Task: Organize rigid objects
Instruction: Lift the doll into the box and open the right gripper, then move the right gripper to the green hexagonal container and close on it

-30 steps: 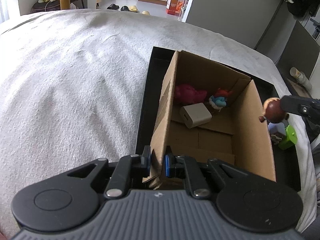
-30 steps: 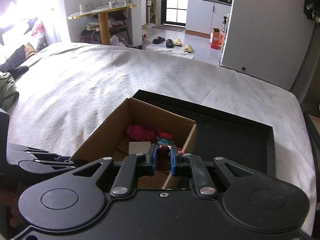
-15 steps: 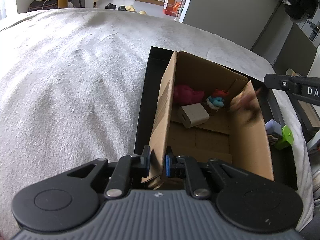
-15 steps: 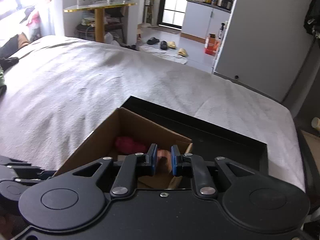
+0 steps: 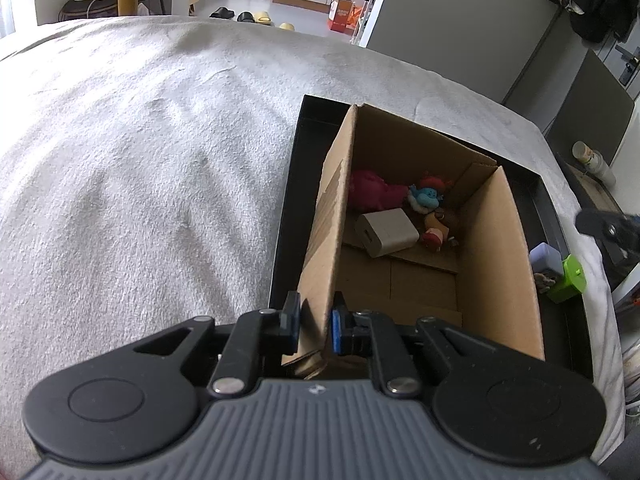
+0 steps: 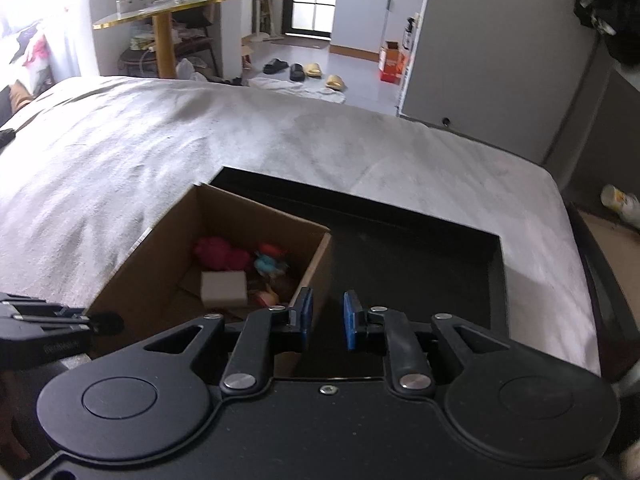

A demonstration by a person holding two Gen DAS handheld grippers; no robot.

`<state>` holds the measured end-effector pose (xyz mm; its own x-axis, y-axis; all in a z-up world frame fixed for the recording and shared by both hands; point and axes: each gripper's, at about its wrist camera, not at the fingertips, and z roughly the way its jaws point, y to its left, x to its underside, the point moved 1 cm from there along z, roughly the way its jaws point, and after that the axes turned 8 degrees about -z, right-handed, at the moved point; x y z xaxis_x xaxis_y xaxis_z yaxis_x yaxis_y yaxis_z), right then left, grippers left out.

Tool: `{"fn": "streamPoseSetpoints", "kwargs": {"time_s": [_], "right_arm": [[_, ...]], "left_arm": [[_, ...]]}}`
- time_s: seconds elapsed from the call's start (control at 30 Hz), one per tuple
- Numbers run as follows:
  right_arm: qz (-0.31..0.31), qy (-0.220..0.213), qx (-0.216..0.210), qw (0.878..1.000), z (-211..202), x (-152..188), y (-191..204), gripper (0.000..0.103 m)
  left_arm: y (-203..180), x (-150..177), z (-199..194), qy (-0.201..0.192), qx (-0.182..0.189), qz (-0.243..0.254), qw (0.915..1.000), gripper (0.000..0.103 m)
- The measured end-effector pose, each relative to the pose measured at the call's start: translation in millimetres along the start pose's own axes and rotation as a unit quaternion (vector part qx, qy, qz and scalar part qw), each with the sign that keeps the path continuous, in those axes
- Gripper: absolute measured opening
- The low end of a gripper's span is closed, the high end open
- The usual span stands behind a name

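An open cardboard box (image 5: 496,248) stands in a black tray (image 5: 560,220) on a white bed. My left gripper (image 5: 314,324) is shut on the box's near left wall. Inside lie a magenta plush (image 5: 370,190), a blue and red figure (image 5: 426,196), a beige charger block (image 5: 386,232) and a brown-headed doll (image 5: 436,228). My right gripper (image 6: 327,320) is open and empty, above the tray just right of the box (image 6: 168,276); it shows at the right edge of the left wrist view (image 5: 608,226). The doll (image 6: 270,294) also shows in the right wrist view.
A lilac block (image 5: 546,258) and a green block (image 5: 570,284) lie in the tray right of the box. The tray's right half (image 6: 420,264) is bare black. The white blanket (image 5: 140,180) spreads left. The bed's edge drops off at right.
My right gripper carried the brown-headed doll over the box, opened and let it drop inside, then drew back to the right. The left gripper kept its hold on the box wall.
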<state>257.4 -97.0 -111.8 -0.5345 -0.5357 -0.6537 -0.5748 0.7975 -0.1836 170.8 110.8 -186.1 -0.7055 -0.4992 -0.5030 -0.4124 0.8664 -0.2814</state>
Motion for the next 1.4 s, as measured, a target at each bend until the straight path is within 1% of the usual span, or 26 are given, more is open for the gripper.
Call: {"fn": "streamPoseSetpoints", "kwargs": {"time_s": [0.2,0.27,0.33,0.53,0.8,0.97,1.0,1.03,1.1,1.4], "right_arm": [[0.023,0.009,0.010,1.000,-4.7,16.5,-20.6,0.022],[0.028,0.011,0.013,0.999,-4.7,20.4,-26.3,0.025],[0.035,0.012,0.016,0.999,-4.7,25.0,-32.5,0.031],[0.052,0.020,0.022,0.998,-2.8,40.4,-47.9,0.039],[0.079,0.039,0.044,0.995,6.9,61.9,-78.1,0.040],[0.099,0.043,0.049,0.993,14.4,73.6,-96.7,0.040],[0.101,0.043,0.048,0.993,16.4,75.4,-99.6,0.040],[0.101,0.044,0.046,0.993,18.1,76.9,-102.3,0.045],[0.099,0.042,0.043,0.993,20.6,79.4,-106.1,0.051],[0.102,0.052,0.014,0.993,37.5,87.1,-125.7,0.051]], "left_arm": [[-1.8,0.3,-1.4,-0.001,-0.003,0.003,1.0000,0.014],[-2.4,0.3,-1.6,-0.001,-0.005,0.004,1.0000,0.014],[-2.8,0.1,-1.9,-0.001,-0.007,0.006,1.0000,0.014],[-4.4,0.0,-1.0,0.000,-0.014,0.009,0.9999,0.013],[-9.4,1.2,-2.4,-0.009,-0.027,0.017,0.9995,0.013],[-10.7,2.1,-2.2,-0.009,-0.033,0.018,0.9993,0.012],[-11.2,2.4,-2.4,-0.009,-0.034,0.019,0.9992,0.012],[-11.7,2.4,-2.4,-0.009,-0.035,0.020,0.9991,0.012],[-12.5,2.3,-2.1,-0.009,-0.038,0.023,0.9990,0.012],[-20.1,3.2,-1.6,-0.010,-0.060,0.033,0.9976,0.012]]}}
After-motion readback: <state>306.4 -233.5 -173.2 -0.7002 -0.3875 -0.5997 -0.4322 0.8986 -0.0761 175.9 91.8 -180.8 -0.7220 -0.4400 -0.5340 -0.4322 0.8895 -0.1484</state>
